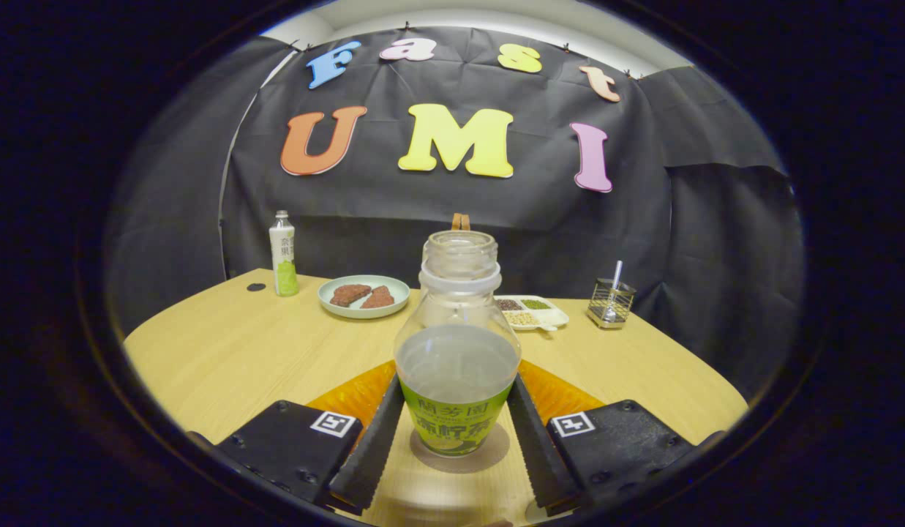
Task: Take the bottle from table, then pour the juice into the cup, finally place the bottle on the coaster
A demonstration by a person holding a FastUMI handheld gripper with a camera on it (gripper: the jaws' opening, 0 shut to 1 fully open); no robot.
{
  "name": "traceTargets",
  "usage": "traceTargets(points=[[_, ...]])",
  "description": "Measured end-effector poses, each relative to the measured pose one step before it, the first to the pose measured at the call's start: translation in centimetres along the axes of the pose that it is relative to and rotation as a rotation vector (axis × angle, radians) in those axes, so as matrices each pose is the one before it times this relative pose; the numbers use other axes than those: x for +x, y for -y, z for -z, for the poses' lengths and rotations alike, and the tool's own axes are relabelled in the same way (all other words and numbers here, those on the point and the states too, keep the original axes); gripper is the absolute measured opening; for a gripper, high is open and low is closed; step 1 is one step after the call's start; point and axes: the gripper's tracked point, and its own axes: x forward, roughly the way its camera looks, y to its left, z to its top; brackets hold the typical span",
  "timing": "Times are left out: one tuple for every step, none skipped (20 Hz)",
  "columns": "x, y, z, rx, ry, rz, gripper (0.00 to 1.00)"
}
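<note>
while the bottle [457, 344] stands upright between the two fingers of the gripper [456, 432], it sits on a round brownish coaster [496, 454] on the wooden table [225, 351]. the fingers flank its lower body very closely, but whether both press on it i cannot tell; a sliver of gap seems to show at the base. the bottle has no cap, and liquid shows in its lower part behind a green label.

judging from this, either the very first step or the last is in hand; the coaster under the bottle makes me lean toward the last, placing. no cup can be made out. if so, the next move calls for spreading the fingers and backing straight out without nudging the open bottle.

beyond it lie a plate [363, 296] with two brown pieces, a divided tray [531, 312] of grains, a wire holder [610, 302] and a second small bottle [282, 254], all well apart.
</note>
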Motion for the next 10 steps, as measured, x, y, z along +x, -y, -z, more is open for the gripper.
traceTargets(points=[[0.271,0.067,0.393,0.00368,-0.02154,0.00167,0.83],[0.338,-0.003,0.505,0.00328,-0.02705,0.00030,0.83],[0.123,-0.303,0.482,0.00449,-0.02135,-0.01197,0.84],[0.008,-0.191,0.121,0.00900,-0.00661,-0.01154,0.84],[0.067,0.013,0.029,0.00514,0.00059,-0.00821,0.85],[-0.053,0.117,-0.085,0.00861,0.00436,0.00245,0.85],[-0.015,0.294,-0.066,0.00576,0.00801,0.00914,0.86],[0.049,0.295,-0.109,0.00174,0.00195,0.00920,0.86],[-0.019,0.118,0.191,0.00232,-0.00039,0.00344,0.86],[-0.008,-0.070,-0.008,0.00307,0.00234,-0.00770,0.86]])
